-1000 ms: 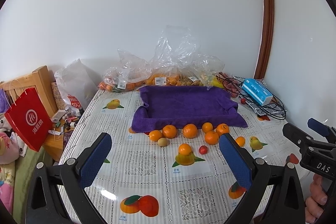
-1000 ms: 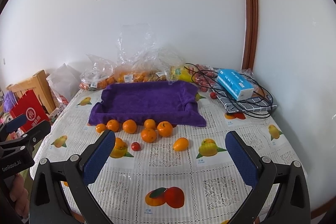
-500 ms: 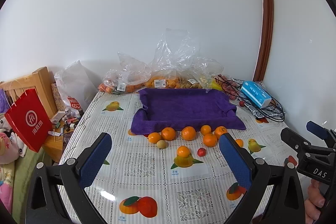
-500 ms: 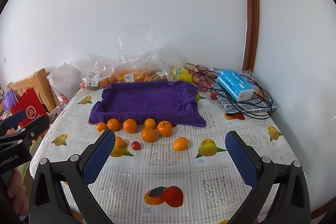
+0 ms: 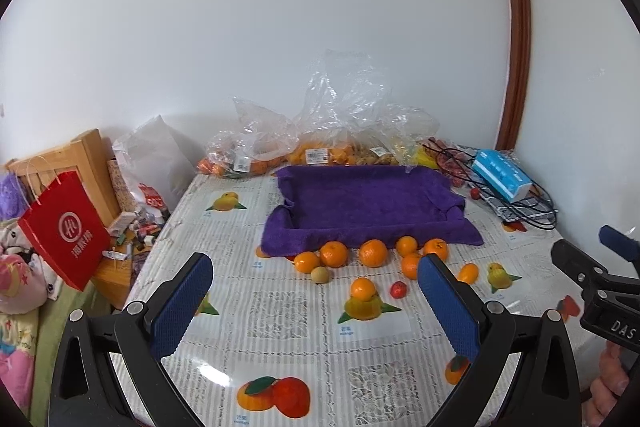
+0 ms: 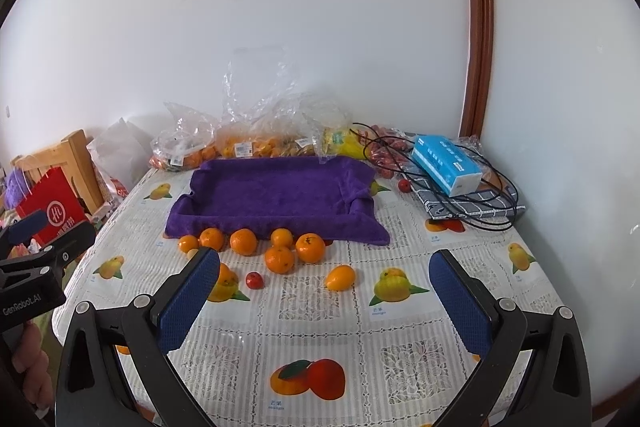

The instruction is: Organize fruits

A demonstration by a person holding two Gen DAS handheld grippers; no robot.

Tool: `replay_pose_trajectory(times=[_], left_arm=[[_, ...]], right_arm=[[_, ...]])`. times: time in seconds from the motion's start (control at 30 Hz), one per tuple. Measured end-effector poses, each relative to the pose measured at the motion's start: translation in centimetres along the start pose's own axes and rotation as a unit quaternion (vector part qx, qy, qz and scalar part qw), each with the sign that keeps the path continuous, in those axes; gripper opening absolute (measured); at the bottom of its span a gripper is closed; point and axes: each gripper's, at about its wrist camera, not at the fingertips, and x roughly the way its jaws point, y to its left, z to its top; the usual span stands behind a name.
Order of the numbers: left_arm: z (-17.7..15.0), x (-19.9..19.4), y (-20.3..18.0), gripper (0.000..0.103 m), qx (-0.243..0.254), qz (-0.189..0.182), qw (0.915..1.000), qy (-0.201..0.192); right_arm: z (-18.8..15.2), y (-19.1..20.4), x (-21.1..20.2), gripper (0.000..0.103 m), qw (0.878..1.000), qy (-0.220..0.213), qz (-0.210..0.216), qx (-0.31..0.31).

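Near half of tabletop [image 6: 320, 343] bare, wide open for approach from front. Both grippers, left gripper [image 5: 316, 301] and right gripper [image 6: 324, 297], hover over it, fingers spread wide, nothing between them. Loose oranges [image 6: 276, 251] crowd in a band along front edge of purple towel tray [image 6: 276, 191], some touching; small red fruit [image 6: 254, 280] and oval orange fruit [image 6: 340, 277] sit apart, room all around. Tray interior free, reachable from above. Back edge blocked by plastic bags [image 6: 256, 135] against wall. Right rear corner cluttered: blue tissue pack [image 6: 446, 165], black cables [image 6: 492, 195]. Left tabletop edge open; red bag [image 5: 66, 227] beyond it.
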Motion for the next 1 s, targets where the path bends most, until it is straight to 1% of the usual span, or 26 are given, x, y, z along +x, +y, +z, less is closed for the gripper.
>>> replay_pose_trajectory(times=[0.1, 0.23, 0.37, 0.4, 0.47, 0.53, 0.6, 0.63, 0.73, 0.8, 0.83, 0.87, 0.93, 1.0], left_arm=[[0.0, 0.4, -0.2, 0.103, 0.016, 0.005, 0.9998, -0.006], [-0.2, 2.3, 0.5, 0.103, 0.004, -0.013, 0.9999, 0.009], [-0.7, 5.0, 1.0, 0.103, -0.003, -0.013, 0.9995, 0.03], [-0.8, 5.7, 1.0, 0.102, -0.004, -0.013, 0.9992, 0.038], [-1.1, 7.0, 1.1, 0.102, -0.006, -0.014, 0.9987, 0.048], [-1.7, 8.3, 1.3, 0.102, -0.005, -0.004, 0.9984, 0.056], [-2.6, 10.1, 1.6, 0.102, -0.006, 0.012, 0.9973, 0.072], [-2.9, 10.6, 1.9, 0.102, -0.008, 0.015, 0.9969, 0.076], [-3.8, 12.7, 2.7, 0.1, -0.02, 0.01, 0.995, 0.097], [-4.1, 13.9, 3.0, 0.099, -0.021, 0.003, 0.9929, 0.117], [-4.1, 14.4, 3.0, 0.099, -0.018, 0.001, 0.9926, 0.12], [-4.1, 14.8, 3.1, 0.099, -0.014, 0.002, 0.9929, 0.118], [-4.0, 15.3, 3.1, 0.099, -0.008, 0.007, 0.9938, 0.111], [-4.0, 15.7, 3.2, 0.099, -0.008, 0.007, 0.9943, 0.106]], right_arm=[[0.1, 0.2, 0.5, 0.103, 1.0, -0.003, -0.01, -0.006], [0.0, 0.1, 2.1, 0.103, 1.0, 0.013, -0.016, -0.01], [-0.4, -0.1, 4.1, 0.103, 0.999, 0.031, -0.036, -0.018], [-0.7, -0.3, 4.7, 0.103, 0.999, 0.033, -0.033, -0.019], [-1.3, -0.9, 6.2, 0.103, 0.999, 0.038, -0.011, -0.01], [-1.9, -1.6, 7.8, 0.103, 0.999, 0.049, 0.003, 0.008], [-2.7, -2.1, 9.5, 0.102, 0.998, 0.063, -0.002, 0.017], [-3.1, -2.2, 10.3, 0.1, 0.997, 0.071, -0.006, 0.018], [-4.4, -2.8, 12.9, 0.083, 0.995, 0.092, 0.004, 0.031], [-5.2, -3.2, 15.1, 0.058, 0.992, 0.119, 0.012, 0.051], [-5.4, -3.4, 15.8, 0.056, 0.99, 0.125, 0.014, 0.059], [-5.6, -3.6, 16.7, 0.055, 0.989, 0.132, 0.02, 0.07], [-5.7, -3.7, 17.7, 0.055, 0.988, 0.134, 0.025, 0.077], [-5.8, -3.6, 18.7, 0.055, 0.988, 0.134, 0.02, 0.077]])
